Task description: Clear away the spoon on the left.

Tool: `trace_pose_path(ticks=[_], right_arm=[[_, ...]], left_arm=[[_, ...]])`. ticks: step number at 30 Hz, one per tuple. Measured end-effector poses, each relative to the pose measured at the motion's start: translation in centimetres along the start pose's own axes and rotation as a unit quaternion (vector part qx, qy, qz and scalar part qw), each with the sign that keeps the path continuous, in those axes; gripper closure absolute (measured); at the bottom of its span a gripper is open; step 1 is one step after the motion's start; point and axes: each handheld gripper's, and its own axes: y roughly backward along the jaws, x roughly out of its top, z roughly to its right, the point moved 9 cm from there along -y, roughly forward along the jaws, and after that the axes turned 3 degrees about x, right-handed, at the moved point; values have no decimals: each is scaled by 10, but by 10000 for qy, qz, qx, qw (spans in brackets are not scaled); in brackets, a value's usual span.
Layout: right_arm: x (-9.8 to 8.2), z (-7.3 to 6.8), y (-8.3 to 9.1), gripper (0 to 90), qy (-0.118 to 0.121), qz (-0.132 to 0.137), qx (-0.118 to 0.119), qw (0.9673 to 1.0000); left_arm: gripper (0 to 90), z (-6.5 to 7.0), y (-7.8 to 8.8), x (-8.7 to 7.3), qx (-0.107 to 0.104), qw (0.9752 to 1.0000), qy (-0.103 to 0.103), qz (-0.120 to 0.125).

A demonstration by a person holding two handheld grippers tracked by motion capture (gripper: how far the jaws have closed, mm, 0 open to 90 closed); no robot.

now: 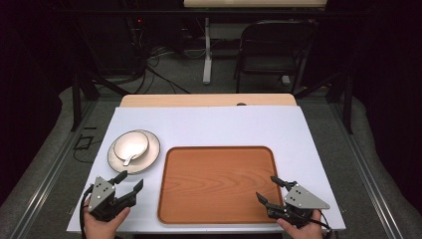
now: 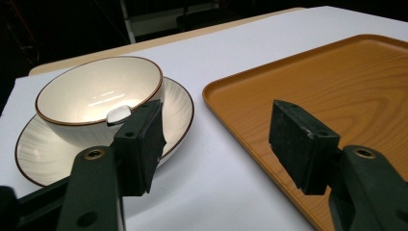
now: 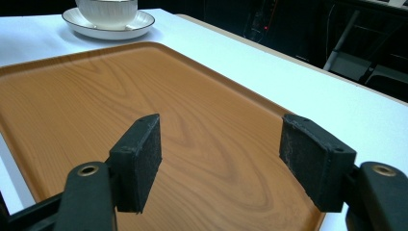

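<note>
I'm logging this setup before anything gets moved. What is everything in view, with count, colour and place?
bowl: one, cream with a brown rim, on the plate
spoon: one, white, in the bowl, handle over its near rim
plate: one, cream with a brown rim, left of the tray
tray: one, orange-brown wood grain, middle of the table
table: one, white cover on a pale wood top
folding chair: one, black, beyond the table
left gripper: one, black, open, near the plate
right gripper: one, black, open, over the tray's right near corner
</note>
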Motion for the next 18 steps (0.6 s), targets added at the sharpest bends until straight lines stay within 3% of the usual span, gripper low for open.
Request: trace_pose_path(ticks=[5, 11, 12, 18], right_arm=[[0, 0, 2, 309, 26, 19, 17, 10000], [1, 2, 3, 309, -14, 25, -34, 10000], [1, 2, 3, 310, 0, 23, -26, 10000], [0, 2, 4, 309, -6, 10, -34, 10000]], left_arm=[[373, -1, 0, -1, -15, 10000, 64, -30], [402, -10, 2, 1, 200, 9997, 151, 54], [407, -13, 3, 3, 262, 9993, 242, 89], [467, -18, 3, 2, 360, 9988, 317, 16]])
